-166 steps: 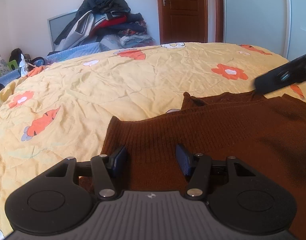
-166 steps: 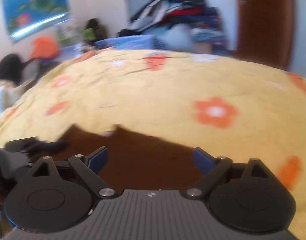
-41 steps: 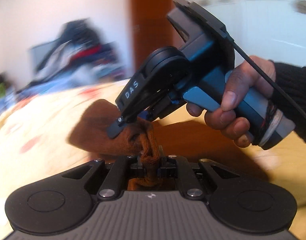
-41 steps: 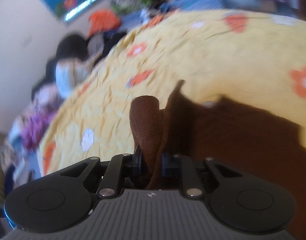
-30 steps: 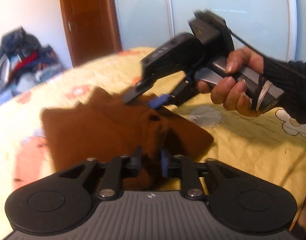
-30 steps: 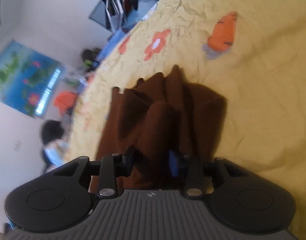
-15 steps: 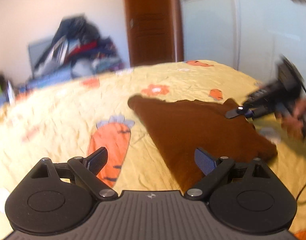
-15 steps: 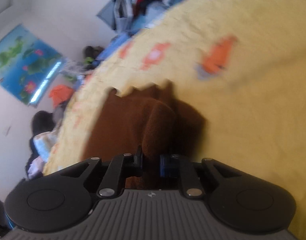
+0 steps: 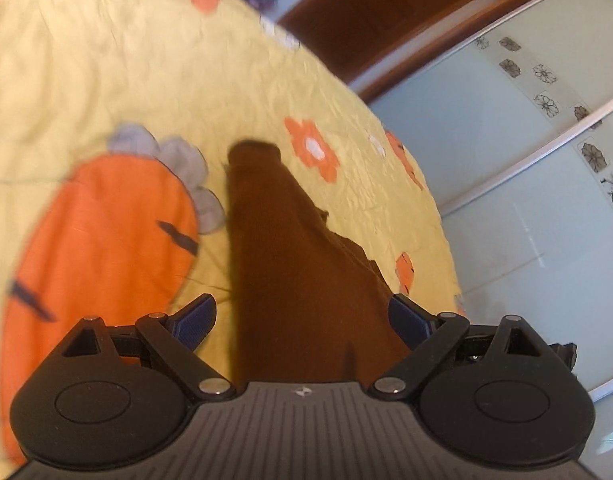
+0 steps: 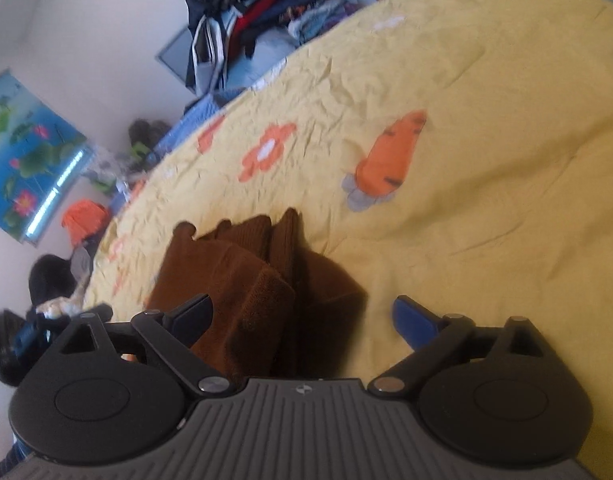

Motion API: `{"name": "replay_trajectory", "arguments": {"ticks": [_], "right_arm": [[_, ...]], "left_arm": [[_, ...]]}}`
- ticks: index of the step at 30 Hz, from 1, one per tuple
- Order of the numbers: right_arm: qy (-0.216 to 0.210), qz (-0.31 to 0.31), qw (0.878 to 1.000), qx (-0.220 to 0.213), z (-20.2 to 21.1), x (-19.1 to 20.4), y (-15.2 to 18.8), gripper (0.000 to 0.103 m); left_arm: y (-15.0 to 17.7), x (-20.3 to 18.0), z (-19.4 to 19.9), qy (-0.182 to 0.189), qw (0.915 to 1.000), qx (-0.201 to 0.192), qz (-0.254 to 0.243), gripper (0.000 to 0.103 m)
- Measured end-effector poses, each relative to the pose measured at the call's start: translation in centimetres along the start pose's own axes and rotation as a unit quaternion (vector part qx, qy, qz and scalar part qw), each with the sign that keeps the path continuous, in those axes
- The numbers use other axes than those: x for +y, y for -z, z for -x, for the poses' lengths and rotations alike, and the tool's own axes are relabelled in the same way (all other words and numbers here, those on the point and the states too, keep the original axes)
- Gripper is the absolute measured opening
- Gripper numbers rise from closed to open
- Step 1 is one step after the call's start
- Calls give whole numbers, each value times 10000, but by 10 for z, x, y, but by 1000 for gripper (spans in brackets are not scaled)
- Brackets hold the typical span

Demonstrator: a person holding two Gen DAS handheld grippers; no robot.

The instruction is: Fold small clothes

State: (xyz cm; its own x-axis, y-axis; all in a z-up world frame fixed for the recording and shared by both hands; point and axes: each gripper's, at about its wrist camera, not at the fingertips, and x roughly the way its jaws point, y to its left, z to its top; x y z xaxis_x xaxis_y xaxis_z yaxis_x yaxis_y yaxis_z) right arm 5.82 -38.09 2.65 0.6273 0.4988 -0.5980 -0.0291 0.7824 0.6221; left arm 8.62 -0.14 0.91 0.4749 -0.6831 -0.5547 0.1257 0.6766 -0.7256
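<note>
2 tools, both released. The left tool (image 9: pixel 302 318) has its jaws spread wide, with the brown sweater (image 9: pixel 302 280) lying under the gap; its blue pads (image 9: pixel 194 316) sit clear of the knit on either side and grip nothing. The right tool (image 10: pixel 302 320) is opening — its jaws are already far apart, and a folded hump of the sweater (image 10: pixel 262 292) sits between them, just beside the left pad (image 10: pixel 190 314), though whether it touches that pad I cannot tell. The right pad is well clear, over bare bedspread (image 10: pixel 486 160). The sweater lies on the bed, bunched into folds in the right view, a long narrow strip in the left view — beside a big carrot print (image 9: pixel 102 248).
</note>
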Motion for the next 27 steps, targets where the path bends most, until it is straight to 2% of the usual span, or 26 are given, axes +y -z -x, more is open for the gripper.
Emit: {"name": "replay_trajectory", "arguments": {"ticks": [2, 4, 5, 6, 8, 13, 18, 20, 23, 25, 26, 27], "right_arm": [[-39, 102, 9999, 70, -5, 6, 0, 97], [-37, 186, 9998, 74, -9, 11, 0, 94], [-53, 204, 9997, 99, -10, 11, 1, 85], [-39, 193, 9997, 150, -10, 12, 1, 66], [10, 157, 9995, 268, -12, 10, 3, 42], [-31, 183, 9998, 78, 3, 27, 8, 33], [-583, 393, 9975, 12, 1, 67, 1, 31], [-805, 445, 9958, 21, -14, 82, -6, 31], [-906, 363, 9952, 62, -52, 96, -17, 31], [-731, 235, 9970, 134, -83, 93, -20, 37], [-460, 48, 9988, 146, -93, 89, -20, 53], [-230, -187, 9993, 206, -98, 85, -18, 64]], "left_arm": [[-4, 3, -18, 67, 9998, 169, 15, 92], [-8, -1, -28, 137, 9998, 138, -79, 89], [-11, -3, -34, 124, 9997, 199, -69, 73], [-13, -5, -38, 33, 9996, 268, -93, 50], [-15, -9, -47, -310, 9984, 357, -321, 23], [-11, -27, -31, -529, 9931, 27, -1048, 16], [-23, -28, 17, -509, 9872, -343, -1473, 15], [-39, -23, 35, -674, 9843, -536, -1541, 15], [-70, -10, 45, -1211, 9752, -772, -1682, 17], [-81, 7, 42, -1481, 9730, -666, -1638, 20], [-83, 18, 43, -1625, 9760, -542, -1348, 20], [-80, 25, 49, -1600, 9795, -484, -1119, 21]]}}
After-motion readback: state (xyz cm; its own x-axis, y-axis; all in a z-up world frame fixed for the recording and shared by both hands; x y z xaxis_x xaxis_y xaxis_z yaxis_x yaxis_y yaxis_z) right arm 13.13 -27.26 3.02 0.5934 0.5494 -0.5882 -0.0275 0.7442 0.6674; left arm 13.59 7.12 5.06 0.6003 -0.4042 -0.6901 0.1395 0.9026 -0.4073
